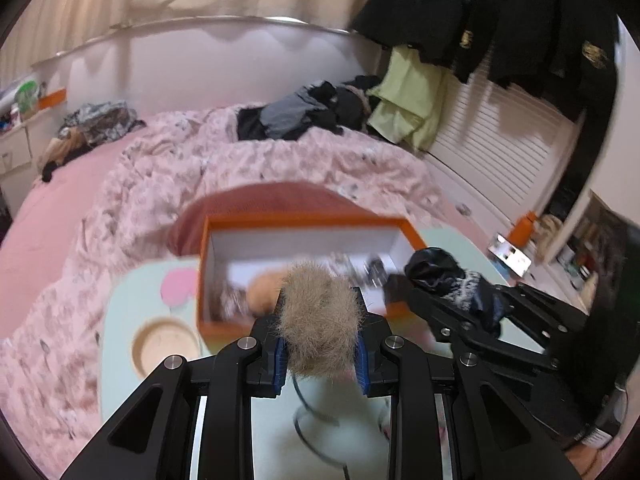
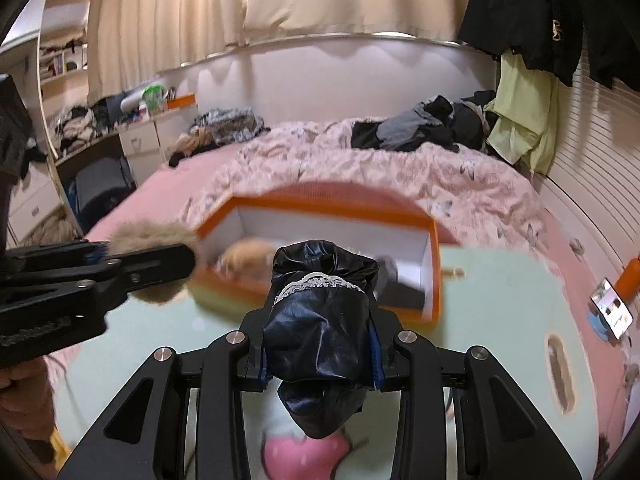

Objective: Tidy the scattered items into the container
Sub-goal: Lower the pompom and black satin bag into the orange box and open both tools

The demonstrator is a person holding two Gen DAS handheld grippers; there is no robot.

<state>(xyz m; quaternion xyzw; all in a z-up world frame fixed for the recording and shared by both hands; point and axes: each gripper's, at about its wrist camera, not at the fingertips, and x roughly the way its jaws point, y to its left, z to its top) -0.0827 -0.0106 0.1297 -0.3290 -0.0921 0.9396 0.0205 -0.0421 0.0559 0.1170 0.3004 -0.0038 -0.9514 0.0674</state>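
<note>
Both grippers carry an item toward the orange box.

On the left, the left gripper (image 1: 320, 354) is clamped on a tan fur pompom (image 1: 322, 316); on the right, the right gripper (image 2: 320, 354) is clamped on a black lace-trimmed scrunchie (image 2: 320, 320). Both hang near the orange box (image 1: 280, 224), just short of its near wall. Next, I judge, each must clear that wall, then let go. No readable writing or brand shows.

**Pale green tabletop by the bed**

A pale green table (image 2: 500, 300) carries an open orange box (image 2: 434, 264) with white inner walls. To the box's right a phone (image 2: 612, 312) lies at the table's edge. A pink shape (image 1: 178, 286) and a tan ring (image 1: 166, 346) mark the surface.
</note>
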